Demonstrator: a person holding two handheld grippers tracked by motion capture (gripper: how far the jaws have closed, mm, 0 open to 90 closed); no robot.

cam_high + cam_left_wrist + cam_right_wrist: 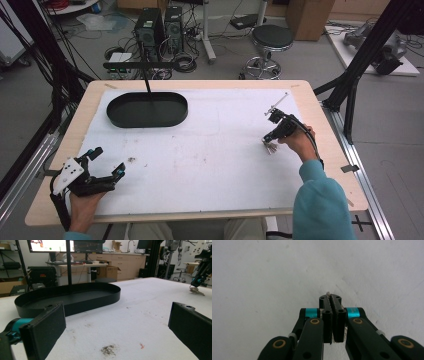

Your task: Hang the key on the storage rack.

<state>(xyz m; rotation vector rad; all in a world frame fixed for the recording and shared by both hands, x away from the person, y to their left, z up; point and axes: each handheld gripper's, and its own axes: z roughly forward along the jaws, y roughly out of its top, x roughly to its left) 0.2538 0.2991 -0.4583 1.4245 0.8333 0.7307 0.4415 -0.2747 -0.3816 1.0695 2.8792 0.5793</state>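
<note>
Keys [270,146] are pinched between the closed jaws of the right tool [270,139] at the counter's [215,150] right part, while the left tool [107,162] rests wide open, well apart from the black tray [147,109].

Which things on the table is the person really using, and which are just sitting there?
In use:
- right gripper, shut on the small bunch of silver metal keys
- black oval plastic tray, likely where the keys go

Just there:
- left gripper, open and idle
- dark smudge on the white table cover
</note>
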